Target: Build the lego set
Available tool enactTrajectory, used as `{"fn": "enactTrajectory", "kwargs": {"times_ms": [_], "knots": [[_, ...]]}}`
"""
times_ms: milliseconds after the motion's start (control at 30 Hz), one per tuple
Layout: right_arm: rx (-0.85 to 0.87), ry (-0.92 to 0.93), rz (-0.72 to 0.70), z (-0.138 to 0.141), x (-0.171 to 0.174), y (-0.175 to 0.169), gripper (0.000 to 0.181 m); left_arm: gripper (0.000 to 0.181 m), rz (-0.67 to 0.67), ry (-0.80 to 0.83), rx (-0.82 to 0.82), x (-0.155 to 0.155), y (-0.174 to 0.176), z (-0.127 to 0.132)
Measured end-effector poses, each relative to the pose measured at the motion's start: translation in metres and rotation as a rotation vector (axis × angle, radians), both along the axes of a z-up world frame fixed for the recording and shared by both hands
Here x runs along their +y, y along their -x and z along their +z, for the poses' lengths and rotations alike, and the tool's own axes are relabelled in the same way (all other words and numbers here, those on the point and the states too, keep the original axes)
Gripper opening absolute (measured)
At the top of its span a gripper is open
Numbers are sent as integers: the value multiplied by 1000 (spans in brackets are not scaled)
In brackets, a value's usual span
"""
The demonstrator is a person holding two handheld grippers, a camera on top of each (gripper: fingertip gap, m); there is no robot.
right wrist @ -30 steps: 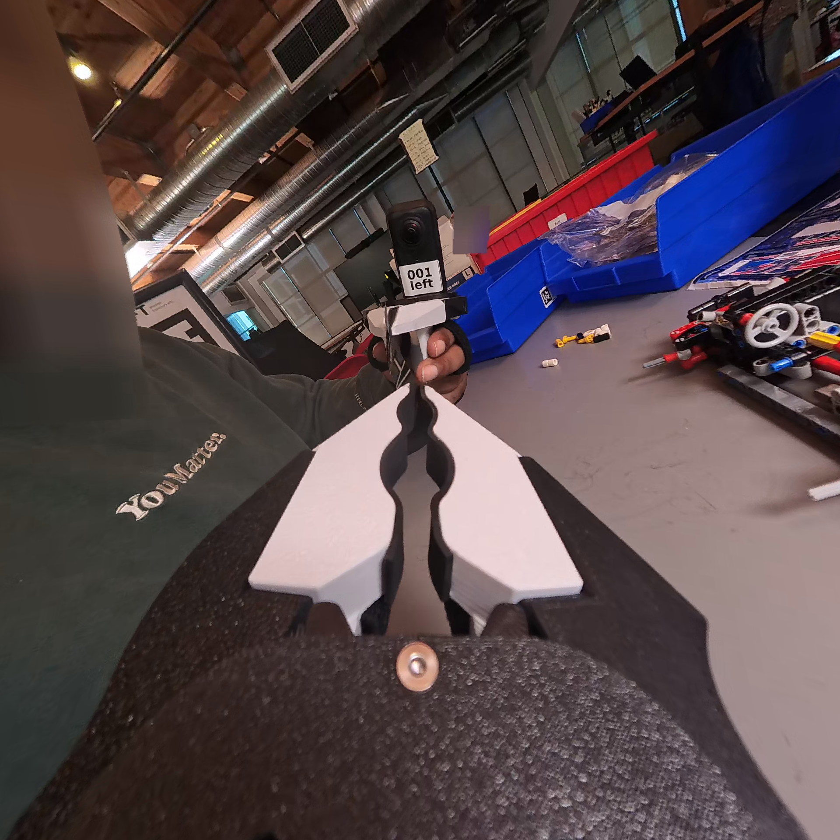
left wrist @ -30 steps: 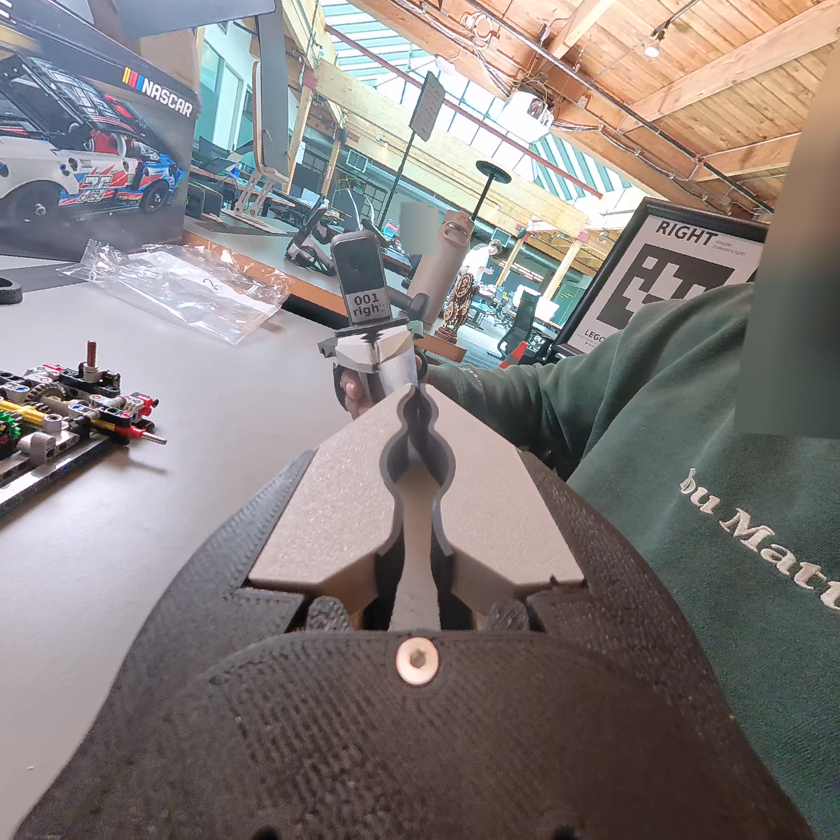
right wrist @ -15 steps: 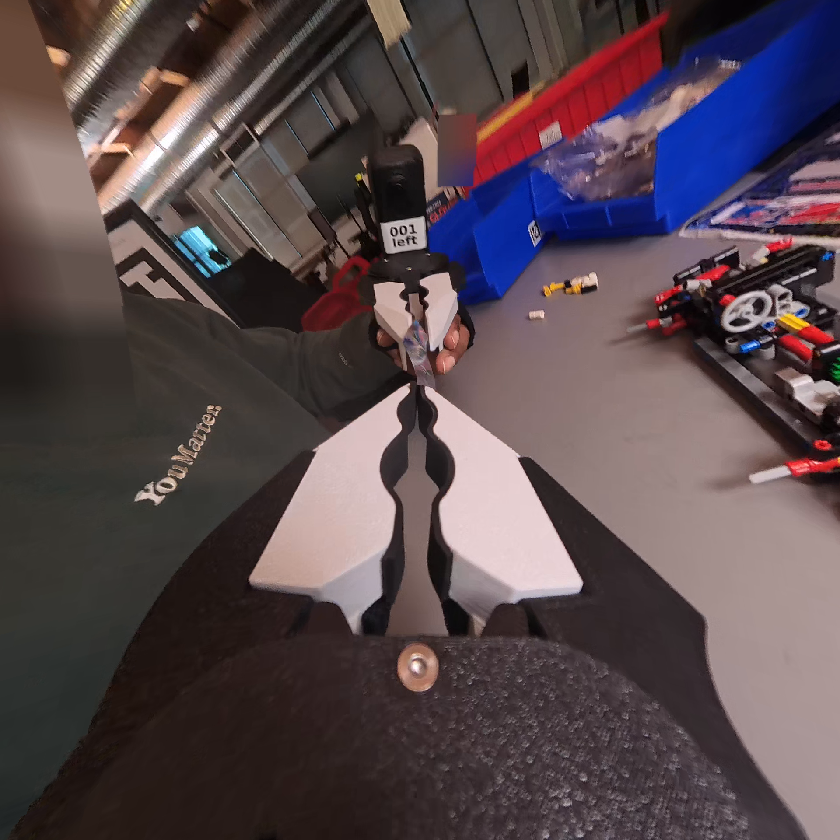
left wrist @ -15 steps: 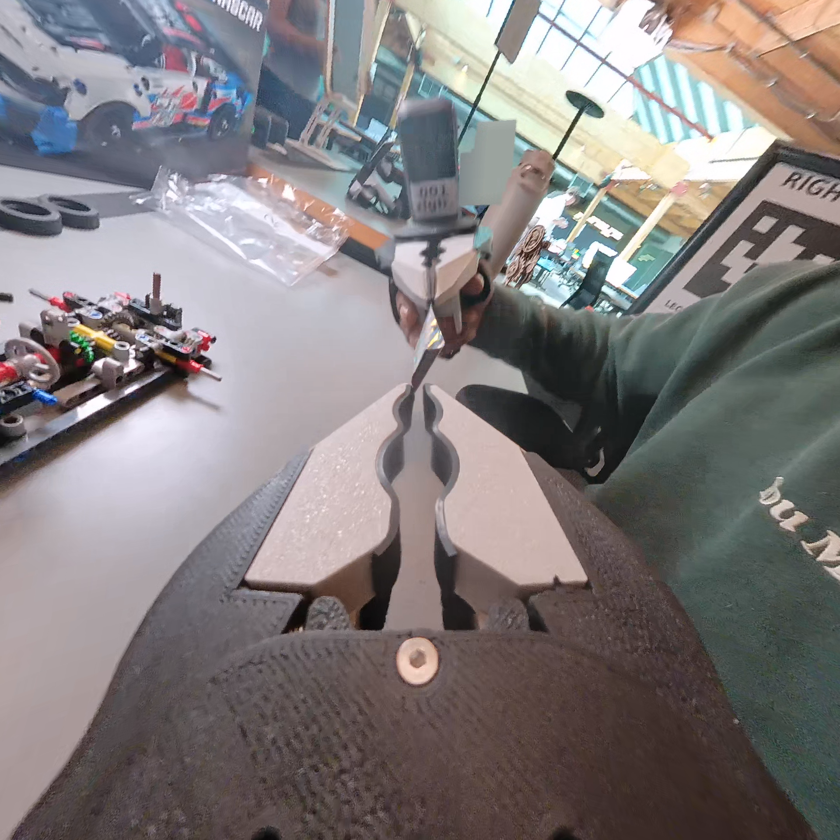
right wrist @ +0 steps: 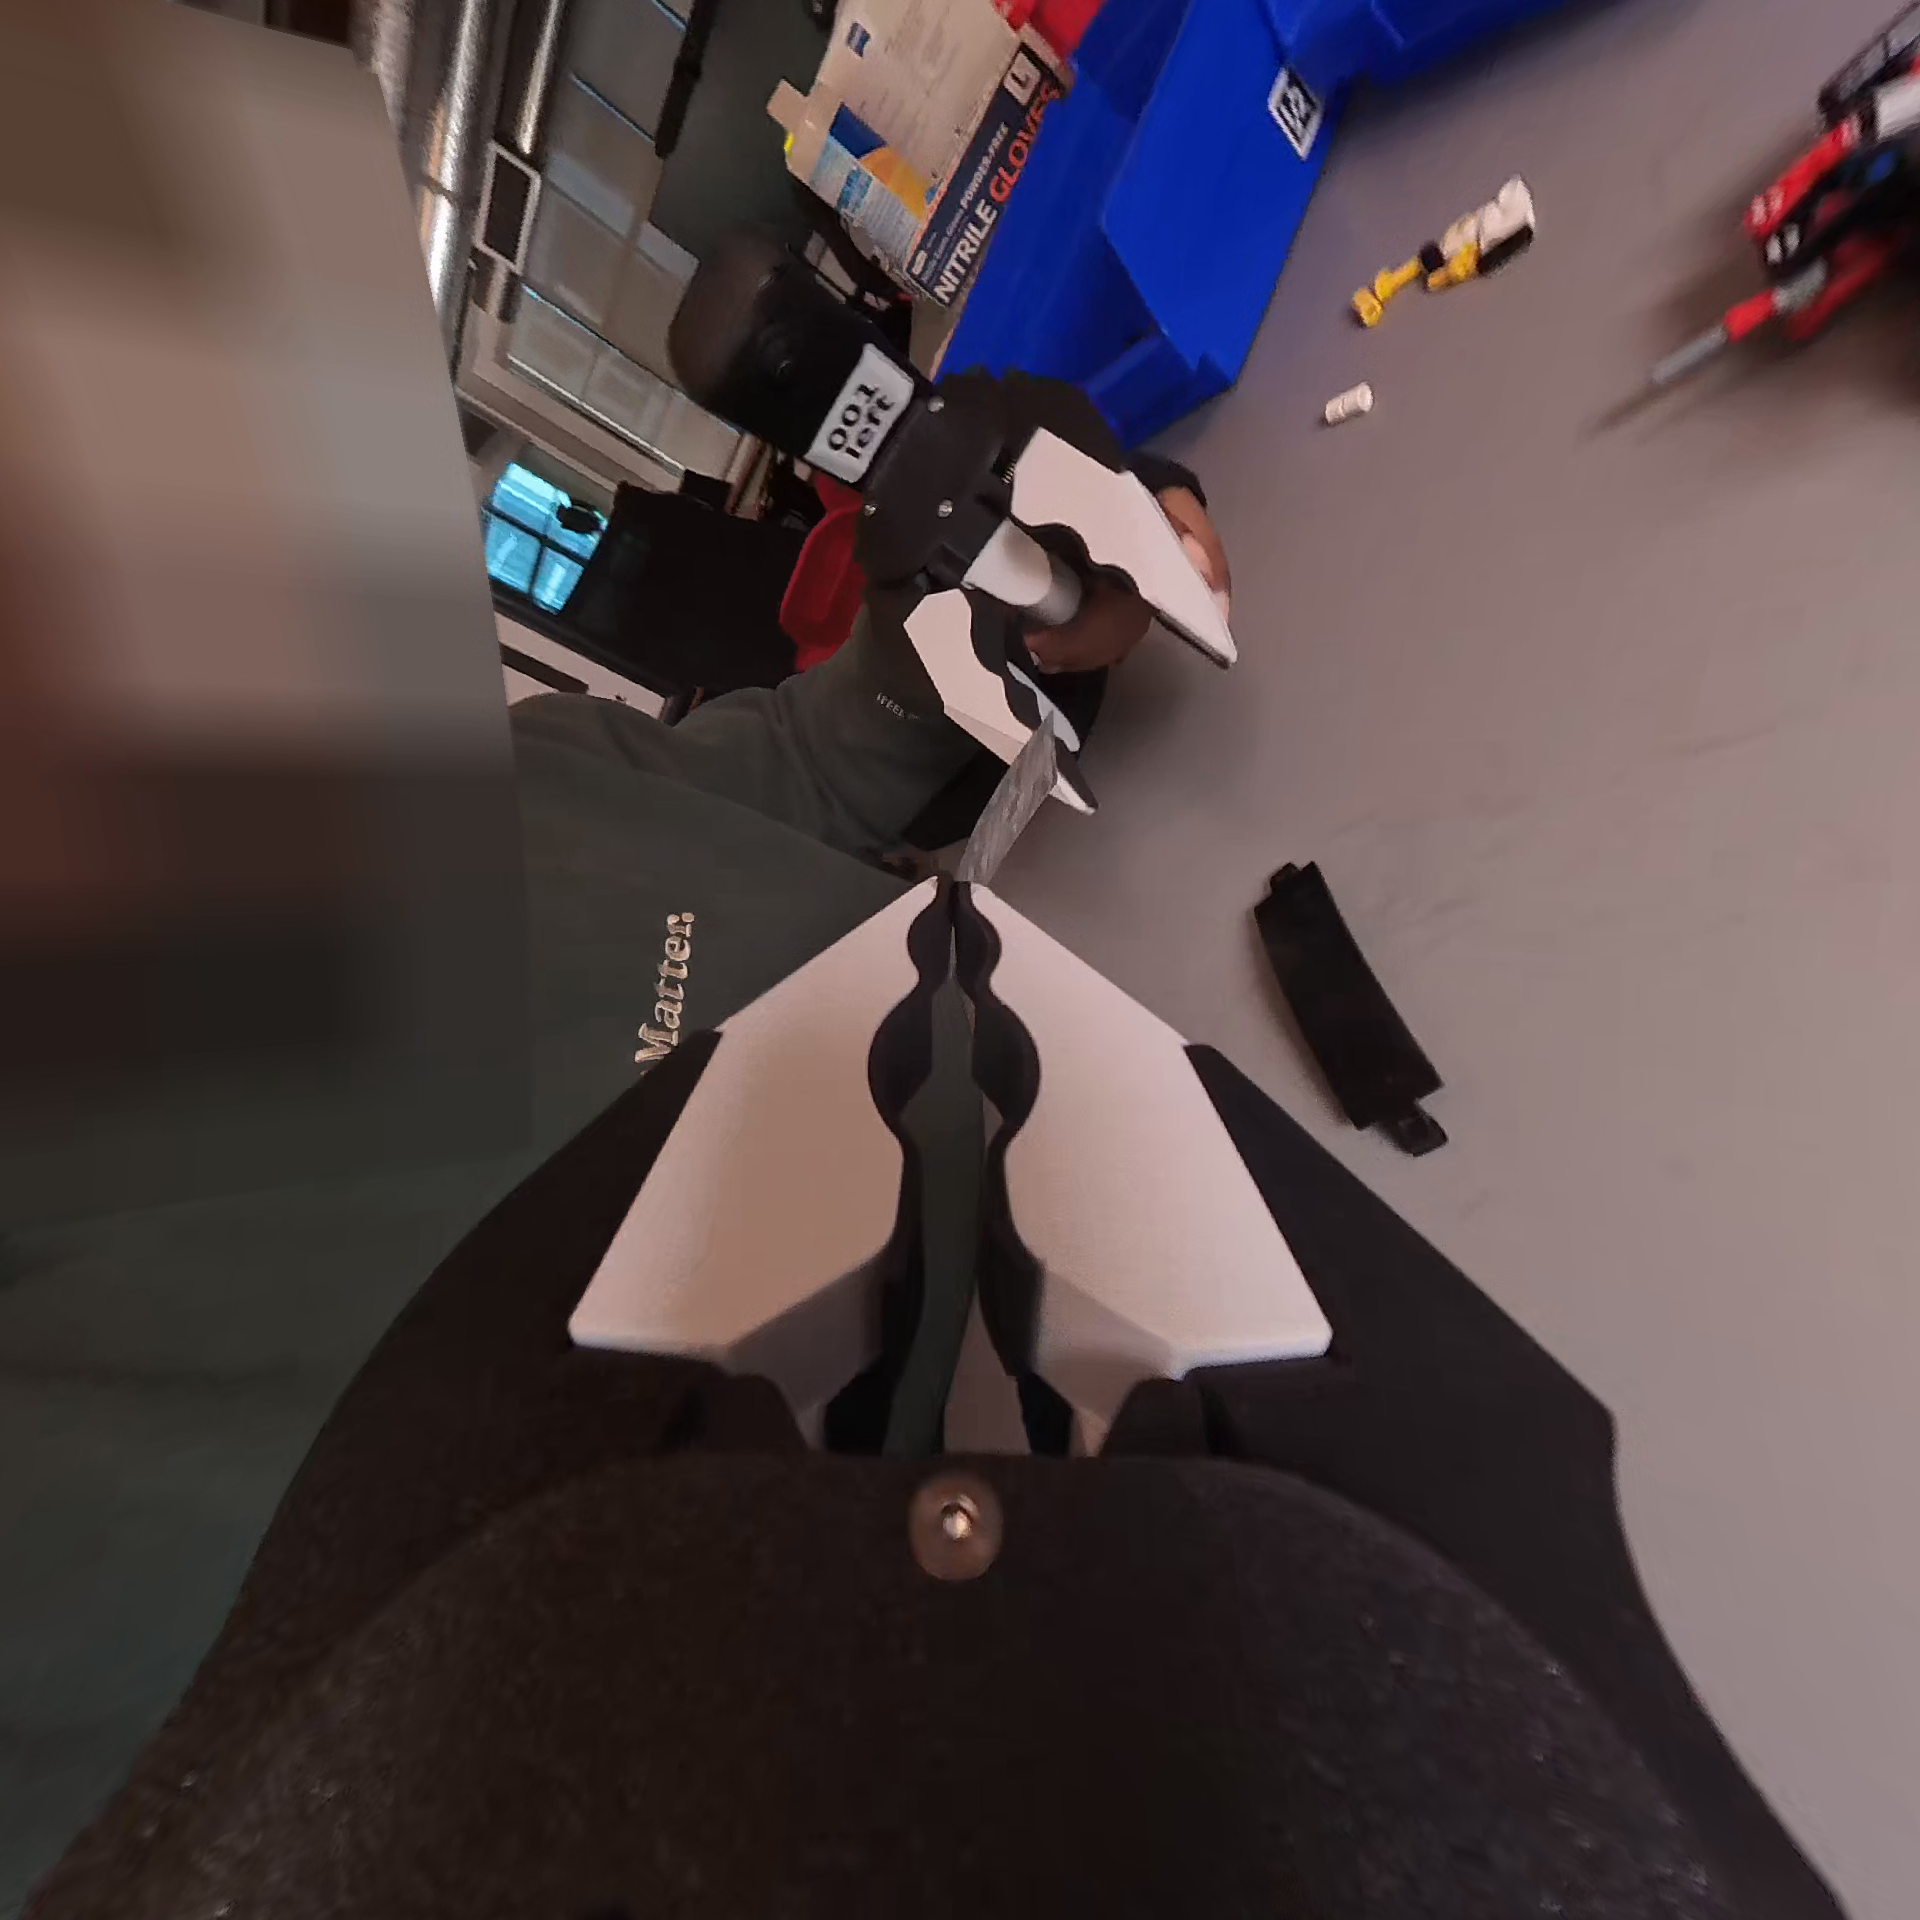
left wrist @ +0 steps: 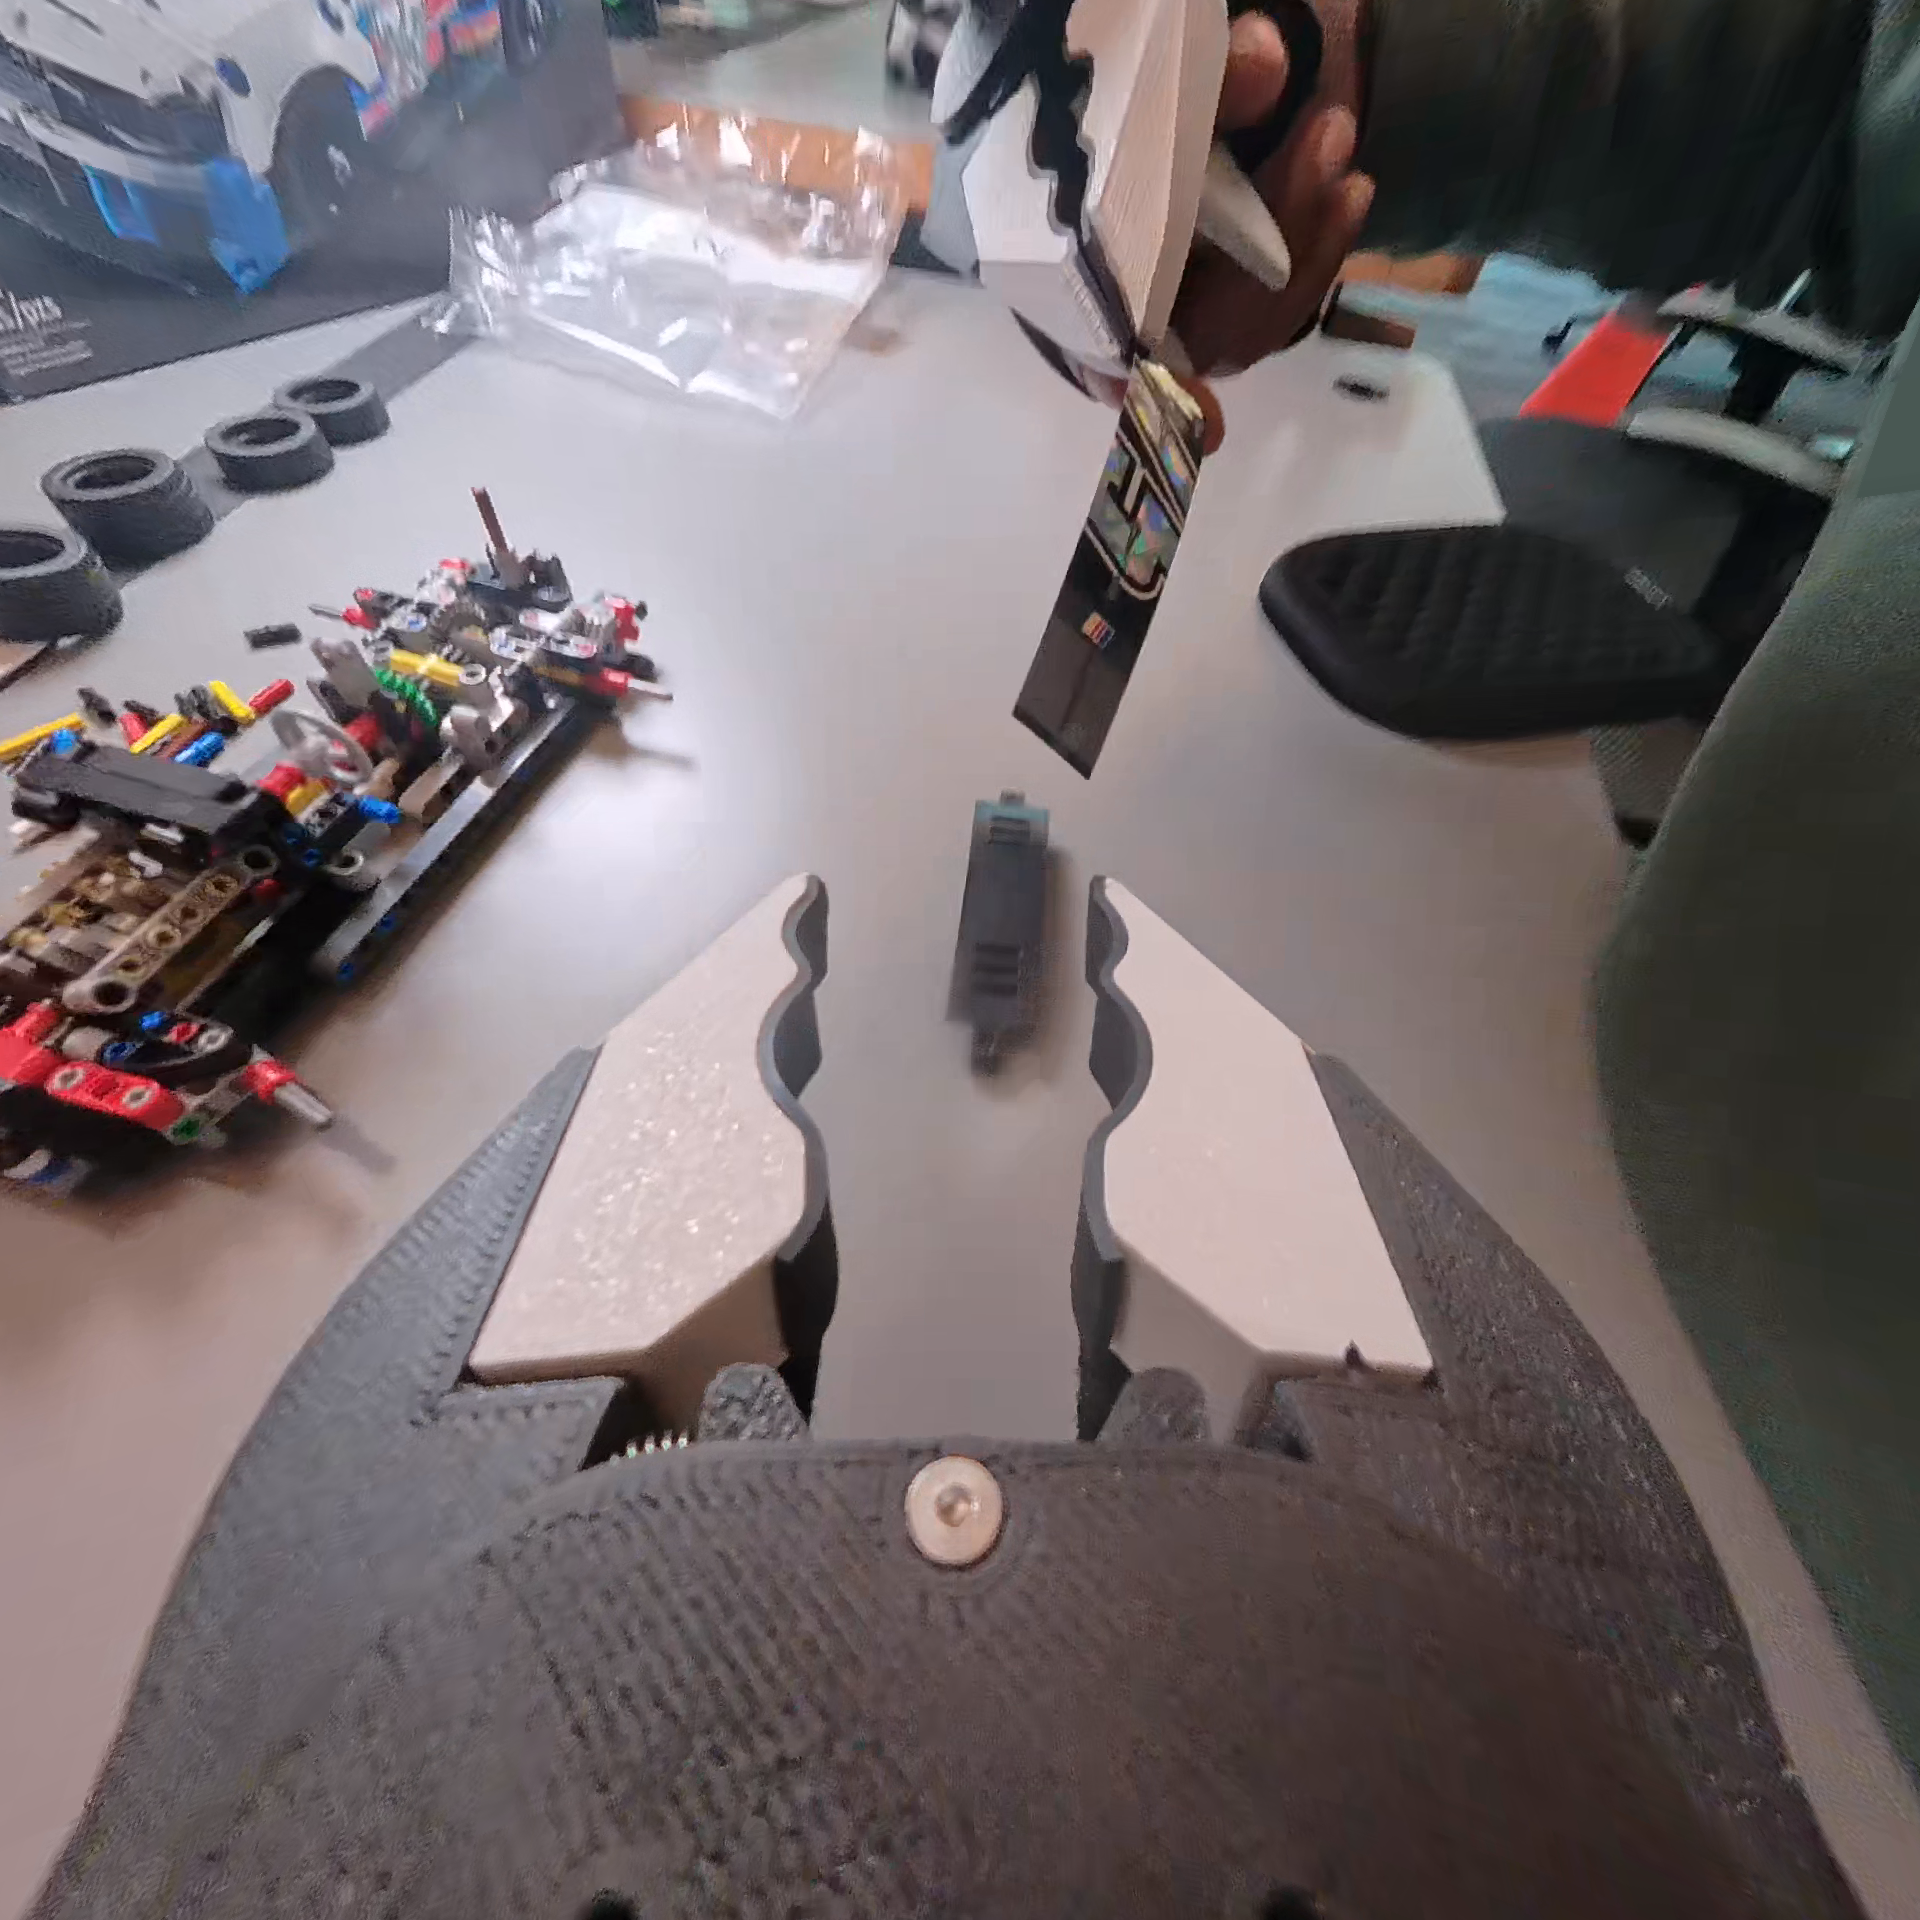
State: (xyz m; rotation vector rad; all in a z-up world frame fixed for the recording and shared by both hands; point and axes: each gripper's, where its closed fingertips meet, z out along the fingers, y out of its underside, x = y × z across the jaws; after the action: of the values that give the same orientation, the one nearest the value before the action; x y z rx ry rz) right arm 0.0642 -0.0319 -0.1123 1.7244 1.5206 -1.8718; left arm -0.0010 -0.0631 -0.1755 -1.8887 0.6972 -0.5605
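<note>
My left gripper (left wrist: pixel 956 896) is open and empty, pointing down at the grey table (left wrist: pixel 831 582). A black curved lego panel (left wrist: pixel 1003 925) lies on the table just beyond and between its fingertips. My right gripper (left wrist: pixel 1132 348) hangs above it, shut on the top end of a black sticker strip (left wrist: pixel 1122 561) with a shiny pattern that dangles over the panel. In the right wrist view my right gripper (right wrist: pixel 951 896) pinches the strip (right wrist: pixel 1013 800), the open left gripper (right wrist: pixel 1153 727) is just beyond, and the panel (right wrist: pixel 1340 1008) lies to the right.
A partly built lego chassis (left wrist: pixel 312 790) with loose pieces lies left. Black tyres (left wrist: pixel 125 499), a clear plastic bag (left wrist: pixel 686 270) and the set's box (left wrist: pixel 208 156) sit behind it. Blue bins (right wrist: pixel 1195 187) and small loose pieces (right wrist: pixel 1455 260) are farther off. A chair armrest (left wrist: pixel 1486 623) is past the table's edge. My hands' fingertips stand some 10 cm from each other.
Both grippers have tipped down toward the table. My left gripper has opened and let go of the strip's end. The right gripper now holds the strip alone over the black panel.
</note>
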Motion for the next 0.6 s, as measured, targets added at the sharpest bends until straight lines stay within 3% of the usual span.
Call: {"fn": "enactTrajectory", "kwargs": {"times_ms": [233,433,600], "knots": [[-160,157,-18,-59,0,1,0,41,-69,79,184,-5,-7,-48],[-204,245,-10,-67,-4,6,0,42,-89,72,248,-5,-13,-60],[-211,283,-5,-66,-10,12,0,40,-106,33,222,-5,-19,-54]]}}
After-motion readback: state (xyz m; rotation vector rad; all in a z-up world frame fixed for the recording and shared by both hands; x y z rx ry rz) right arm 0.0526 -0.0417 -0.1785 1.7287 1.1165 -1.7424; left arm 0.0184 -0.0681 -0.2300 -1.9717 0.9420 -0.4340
